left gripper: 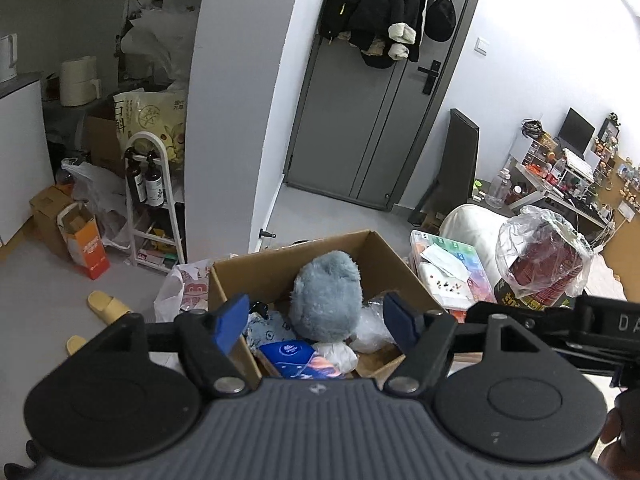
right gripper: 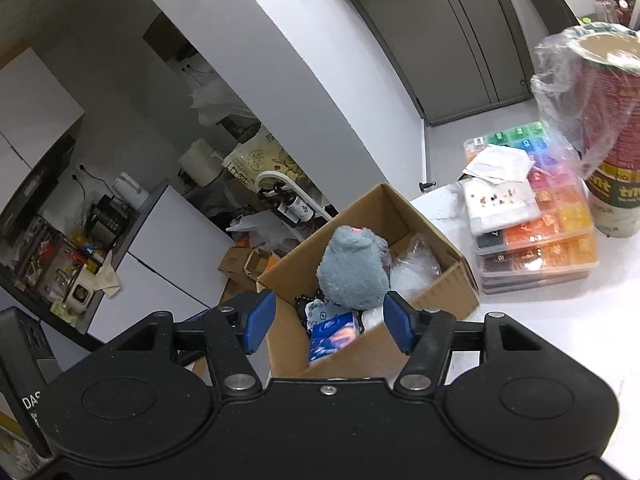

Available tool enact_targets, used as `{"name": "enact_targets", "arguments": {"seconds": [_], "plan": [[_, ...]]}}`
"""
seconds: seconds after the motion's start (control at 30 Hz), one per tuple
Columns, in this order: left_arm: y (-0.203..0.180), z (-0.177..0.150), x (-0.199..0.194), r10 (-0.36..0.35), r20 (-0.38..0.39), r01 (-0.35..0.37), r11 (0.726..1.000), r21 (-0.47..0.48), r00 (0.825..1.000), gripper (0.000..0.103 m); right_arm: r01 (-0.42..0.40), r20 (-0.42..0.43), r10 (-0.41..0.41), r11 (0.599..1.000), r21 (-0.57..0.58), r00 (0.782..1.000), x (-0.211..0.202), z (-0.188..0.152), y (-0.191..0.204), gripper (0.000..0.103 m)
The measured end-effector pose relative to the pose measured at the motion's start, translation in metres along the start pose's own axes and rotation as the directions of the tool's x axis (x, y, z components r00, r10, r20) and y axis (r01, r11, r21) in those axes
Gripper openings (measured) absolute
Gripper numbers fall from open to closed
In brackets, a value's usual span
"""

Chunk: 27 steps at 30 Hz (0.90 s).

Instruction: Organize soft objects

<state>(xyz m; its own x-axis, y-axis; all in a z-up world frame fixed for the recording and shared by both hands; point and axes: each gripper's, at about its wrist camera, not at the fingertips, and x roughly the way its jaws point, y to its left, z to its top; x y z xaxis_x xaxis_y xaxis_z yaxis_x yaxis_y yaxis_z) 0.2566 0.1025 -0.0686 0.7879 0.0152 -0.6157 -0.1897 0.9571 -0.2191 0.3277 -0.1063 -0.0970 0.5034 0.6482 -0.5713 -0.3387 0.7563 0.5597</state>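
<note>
A grey-blue plush toy (left gripper: 325, 296) stands in an open cardboard box (left gripper: 280, 260) on the white table, with a blue tissue pack (left gripper: 286, 354), a patterned cloth (left gripper: 266, 330) and clear plastic wrap (left gripper: 374, 328) beside it. My left gripper (left gripper: 318, 322) is open and empty, held above the box's near edge. In the right wrist view the plush (right gripper: 354, 268), the box (right gripper: 448, 284) and the tissue pack (right gripper: 334, 334) show too. My right gripper (right gripper: 328, 322) is open and empty, above the box's near corner.
Stacked colourful bead organiser cases (right gripper: 536, 224) with paper on top lie right of the box. A red cup stack in a plastic bag (right gripper: 608, 128) stands further right. The table edge drops to a floor with slippers (left gripper: 108, 306), bags and a white rack (left gripper: 154, 200).
</note>
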Motion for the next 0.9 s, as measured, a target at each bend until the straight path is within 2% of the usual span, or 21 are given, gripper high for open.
{"name": "enact_targets", "arguments": {"seconds": [0.37, 0.47, 0.7, 0.9], "plan": [[-0.010, 0.001, -0.026, 0.037, -0.097, -0.038, 0.999, -0.005, 0.995, 0.083, 0.046, 0.017, -0.045, 0.997, -0.055, 0.999, -0.043, -0.007, -0.008, 0.080], [-0.016, 0.002, -0.039, 0.038, -0.098, -0.038, 0.999, 0.002, 0.994, 0.086, 0.065, 0.030, -0.062, 0.994, -0.089, 0.998, -0.058, -0.007, -0.006, 0.084], [-0.040, 0.003, -0.074, 0.081, -0.085, -0.073, 0.993, 0.092, 0.993, 0.092, 0.091, 0.081, -0.081, 0.987, -0.134, 0.993, -0.095, -0.002, -0.004, 0.103], [-0.050, 0.001, -0.097, 0.091, -0.084, -0.081, 0.990, 0.115, 0.992, 0.100, 0.120, 0.099, -0.106, 0.980, -0.157, 0.989, -0.121, -0.002, 0.000, 0.103]]}}
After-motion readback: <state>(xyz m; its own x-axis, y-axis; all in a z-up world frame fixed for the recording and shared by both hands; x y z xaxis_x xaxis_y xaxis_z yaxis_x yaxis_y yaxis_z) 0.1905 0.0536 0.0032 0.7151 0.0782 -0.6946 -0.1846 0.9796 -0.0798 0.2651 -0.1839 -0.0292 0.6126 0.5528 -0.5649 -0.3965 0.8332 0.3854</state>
